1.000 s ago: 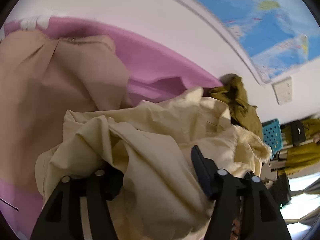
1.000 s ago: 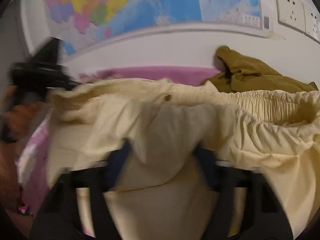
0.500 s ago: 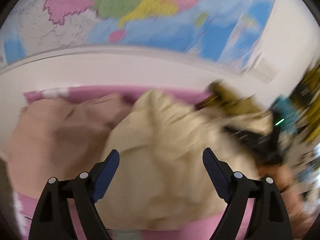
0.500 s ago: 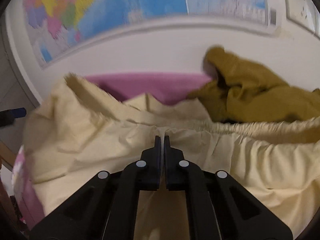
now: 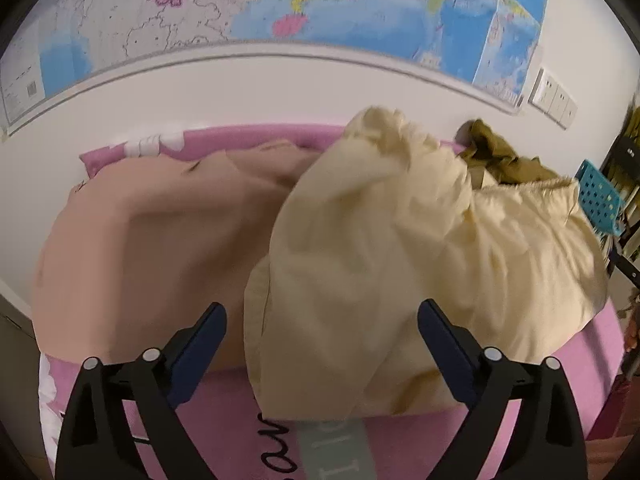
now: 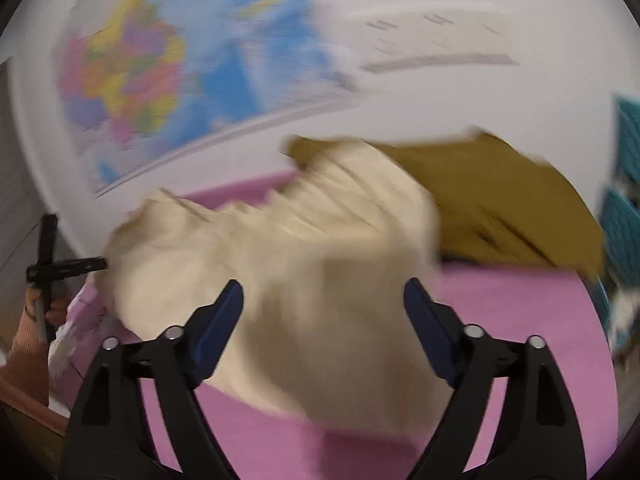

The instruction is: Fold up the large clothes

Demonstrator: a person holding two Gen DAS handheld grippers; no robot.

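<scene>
A pale yellow garment (image 5: 400,264) lies bunched on the pink sheet (image 5: 224,432), partly over a beige garment (image 5: 152,248) to its left. My left gripper (image 5: 322,328) hovers just short of it with jaws opening wide, its pads pressing on nothing. In the blurred right wrist view the same yellow garment (image 6: 288,280) lies ahead of my right gripper (image 6: 323,312), whose jaws are opening and clear of the cloth. An olive garment (image 6: 504,208) sits behind it by the wall, also visible as the olive garment (image 5: 500,156).
A world map (image 5: 280,8) hangs on the white wall behind the bed. A teal perforated basket (image 5: 600,196) stands at the right. The other hand-held gripper and a sleeve (image 6: 28,332) show at the left edge. Wall sockets (image 5: 554,98) sit right of the map.
Both grippers let go of the yellow garment and spread their jaws; the right one was shut half a second ago. The garment dropped into a heap and both views swung.
</scene>
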